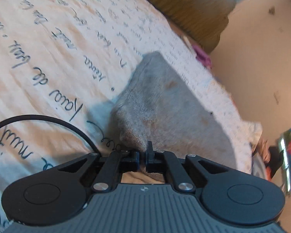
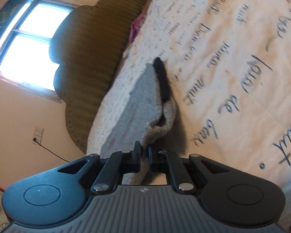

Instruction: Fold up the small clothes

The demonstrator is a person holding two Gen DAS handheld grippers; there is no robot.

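Note:
A small grey knit garment [image 1: 164,101] lies on the cream bedspread [image 1: 48,48] printed with handwriting. My left gripper [image 1: 143,151] is shut on the garment's near corner, and the cloth bunches up just past the jaws. In the right wrist view the same grey garment [image 2: 137,95] stretches away toward the headboard, with a black band [image 2: 162,77] along one edge. My right gripper [image 2: 144,151] is shut on a near fold of this cloth, which passes between the jaws and hangs below them. Both views are tilted and a little blurred.
An olive ribbed headboard [image 2: 91,62] stands at the far end of the bed, with a pink cloth [image 2: 136,26] beside it. A window [image 2: 29,36] and a wall socket [image 2: 37,135] with a cable are on the wall. The bed's edge [image 1: 232,101] drops off close by.

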